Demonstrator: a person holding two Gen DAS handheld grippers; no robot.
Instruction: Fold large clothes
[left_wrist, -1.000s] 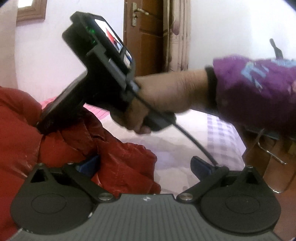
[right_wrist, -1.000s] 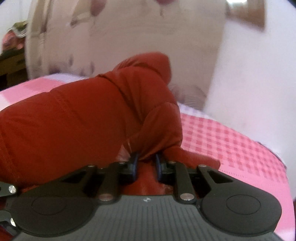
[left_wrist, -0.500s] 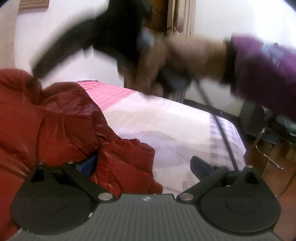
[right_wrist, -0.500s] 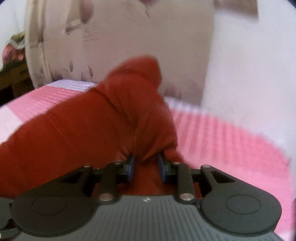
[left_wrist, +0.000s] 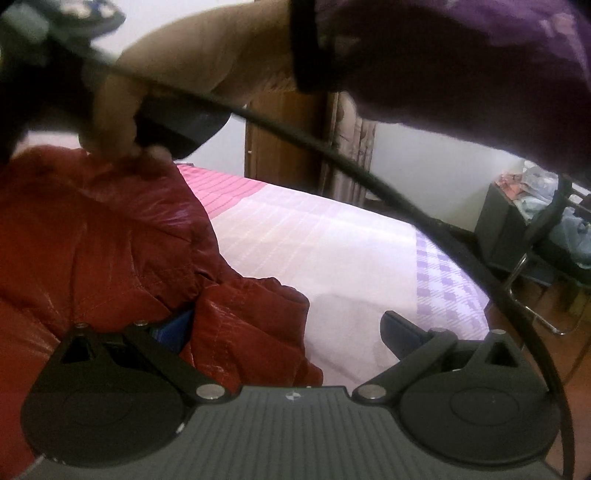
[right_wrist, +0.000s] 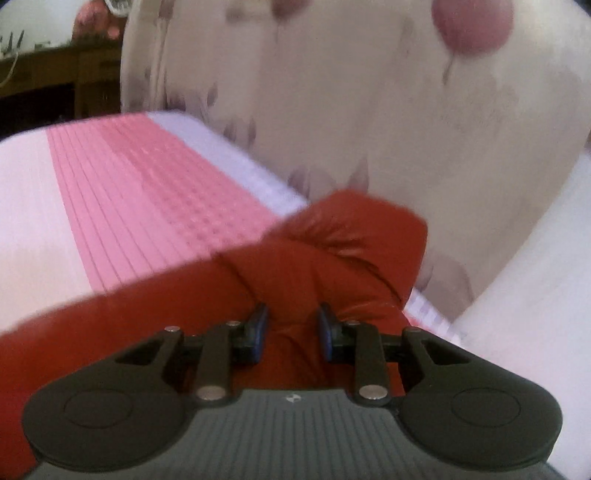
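red jacket | on bed, pink-striped end | R gripper clamped on bunched fabric, has swung it across since 1 s ago | L gripper jaws wide apart, one finger tucked in jkt | fold underway

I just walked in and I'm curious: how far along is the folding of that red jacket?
Early. Nothing looks neatly folded: the red jacket lies bunched on the bed. In hand: the right claw grips a fold of it, while the left claw is open, one finger tucked in the fabric. Flattening and folding remain.
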